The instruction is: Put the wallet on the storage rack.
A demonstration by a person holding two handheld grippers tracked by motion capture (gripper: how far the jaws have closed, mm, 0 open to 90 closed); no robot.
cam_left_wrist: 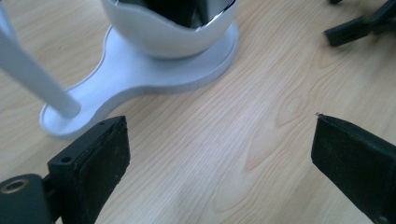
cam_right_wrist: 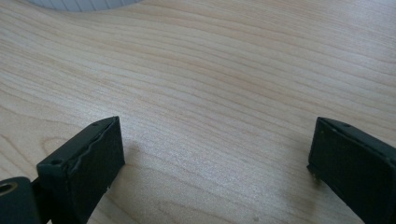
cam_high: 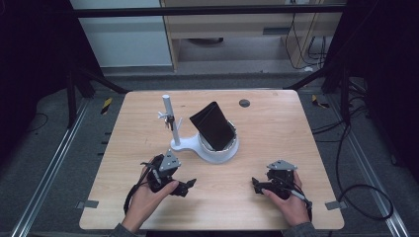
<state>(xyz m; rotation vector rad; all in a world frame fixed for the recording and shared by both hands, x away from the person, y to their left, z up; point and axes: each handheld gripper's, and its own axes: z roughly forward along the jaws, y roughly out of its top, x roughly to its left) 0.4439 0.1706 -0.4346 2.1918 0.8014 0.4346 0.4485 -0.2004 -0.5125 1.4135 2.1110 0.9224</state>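
Two grippers, left gripper (cam_high: 184,186) and right gripper (cam_high: 257,186), gaping over wooden table (cam_high: 267,128).

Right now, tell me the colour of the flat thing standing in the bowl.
Black; the high view shows it best.

Black left gripper (cam_high: 184,186) and right gripper (cam_high: 257,186) carry grey triangular plates, trailing black cables.

Matt wood-grain table (cam_high: 276,133), glossy white plastic stand (cam_left_wrist: 140,70), matt black pouch (cam_high: 212,126)
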